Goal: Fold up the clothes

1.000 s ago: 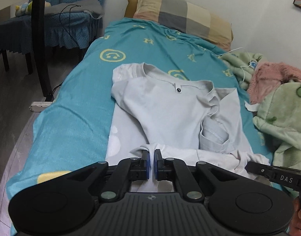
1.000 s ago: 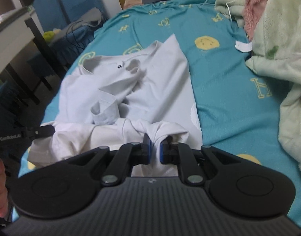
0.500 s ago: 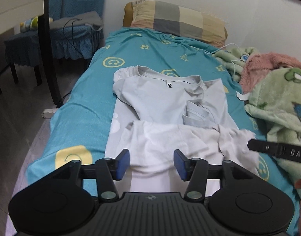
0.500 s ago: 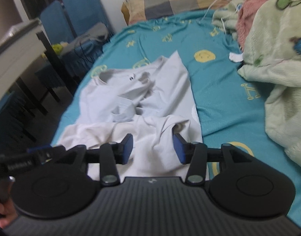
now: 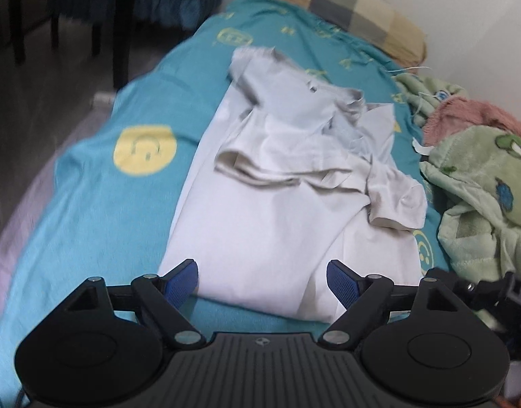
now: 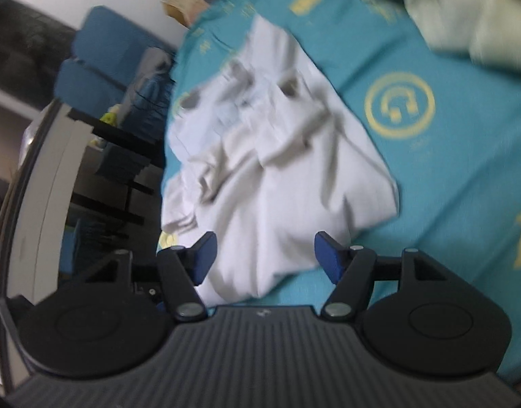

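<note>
A crumpled, partly folded pale grey-white cotton shirt (image 5: 277, 183) lies on a teal bedsheet printed with yellow smiley faces (image 5: 90, 176), just ahead of the left gripper (image 5: 263, 280) and the right gripper (image 6: 265, 255), both spread wide and holding nothing, its near hem between their blue-padded fingertips (image 5: 182, 280).

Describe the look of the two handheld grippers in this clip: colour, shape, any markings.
Both match. The left gripper and right gripper have matte black bodies with a ribbed centre panel bearing a small pale emblem, two round black lobes at the sides, angular black linkage arms with silver pivot pins, and blue pads on the fingers. No cables are clearly visible.
</note>
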A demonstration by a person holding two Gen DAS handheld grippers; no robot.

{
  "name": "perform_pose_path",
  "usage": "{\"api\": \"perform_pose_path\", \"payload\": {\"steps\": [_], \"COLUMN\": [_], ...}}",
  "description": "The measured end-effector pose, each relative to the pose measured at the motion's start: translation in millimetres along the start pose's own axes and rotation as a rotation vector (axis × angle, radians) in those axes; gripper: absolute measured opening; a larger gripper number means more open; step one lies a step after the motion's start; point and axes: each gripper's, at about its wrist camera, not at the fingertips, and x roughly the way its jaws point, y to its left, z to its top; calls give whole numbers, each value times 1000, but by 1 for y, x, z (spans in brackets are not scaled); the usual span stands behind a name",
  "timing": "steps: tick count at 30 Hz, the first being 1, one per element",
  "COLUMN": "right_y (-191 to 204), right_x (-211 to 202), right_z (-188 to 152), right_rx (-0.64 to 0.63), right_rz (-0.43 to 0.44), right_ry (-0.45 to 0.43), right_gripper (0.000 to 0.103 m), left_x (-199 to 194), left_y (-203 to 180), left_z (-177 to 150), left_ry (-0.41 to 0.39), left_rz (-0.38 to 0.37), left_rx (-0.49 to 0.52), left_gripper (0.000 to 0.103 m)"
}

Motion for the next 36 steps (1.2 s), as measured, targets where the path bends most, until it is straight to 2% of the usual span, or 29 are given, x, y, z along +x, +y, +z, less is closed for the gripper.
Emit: {"api": "perform_pose_path", "payload": {"steps": [5, 11, 16, 19, 21, 22, 24, 26, 28, 30, 36], "right_y": [-13, -24, -35, -37, -39, -40, -42, -42, -40, -36, -13], "right_x": [17, 33, 37, 34, 34, 35, 36, 35, 34, 30, -2], "right_z": [-7, -12, -10, -6, -4, -3, -2, -1, 0, 3, 16], "right_rx": [144, 239, 306, 307, 309, 310, 308, 289, 270, 252, 210], "right_rz": [46, 22, -12, -22, -37, -45, -62, -77, -75, -61, 6], "right_ry": [80, 129, 72, 9, -24, -36, -53, -68, -83, -99, -161], "right_gripper": [67, 67, 65, 63, 57, 51, 37, 21, 16, 14, 12], "left_x": [13, 28, 35, 37, 38, 38, 37, 36, 35, 29, -14], "left_y": [20, 39, 47, 47, 49, 50, 54, 58, 60, 57, 35], "left_z": [7, 5, 6, 9, 9, 10, 10, 10, 10, 11, 20], "left_ry": [60, 122, 97, 60, 37, 26, 11, -1, -16, -45, -150], "left_rz": [-43, -71, -88, -83, -84, -82, -76, -70, -71, -87, -137], "left_rx": [-161, -294, -347, -354, -374, -385, -409, -434, -450, -439, -351], "left_gripper": [84, 82, 79, 73, 65, 62, 47, 28, 15, 11, 7]}}
